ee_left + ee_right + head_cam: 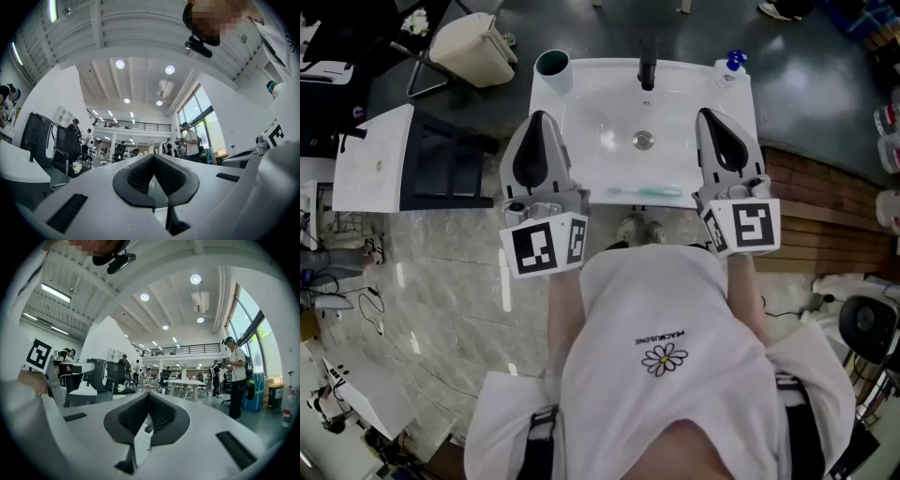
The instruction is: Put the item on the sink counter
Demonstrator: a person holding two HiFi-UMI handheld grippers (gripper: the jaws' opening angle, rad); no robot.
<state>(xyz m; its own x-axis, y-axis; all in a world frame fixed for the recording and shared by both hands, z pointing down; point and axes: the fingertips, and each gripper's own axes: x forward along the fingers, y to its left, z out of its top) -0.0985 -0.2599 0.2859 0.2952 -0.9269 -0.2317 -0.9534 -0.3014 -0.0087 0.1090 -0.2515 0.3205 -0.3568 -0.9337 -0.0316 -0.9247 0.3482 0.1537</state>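
A white toothbrush with a pale green head (645, 191) lies flat on the front rim of the white sink counter (741, 141), between my two grippers. My left gripper (539, 117) hovers over the sink's left edge, jaws closed tip to tip with nothing in them. My right gripper (709, 113) hangs over the right edge, also shut and empty. Neither touches the toothbrush. In the left gripper view the left gripper (153, 157) points out at the hall; in the right gripper view the right gripper (149, 394) does too. The sink does not show in either.
A teal-lined cup (552, 66) stands at the counter's back left corner and a blue-capped bottle (731, 64) at the back right. A dark faucet (648, 67) rises behind the drain (644, 140). A white cabinet (375, 159) stands left of the sink. People stand in the hall (236, 376).
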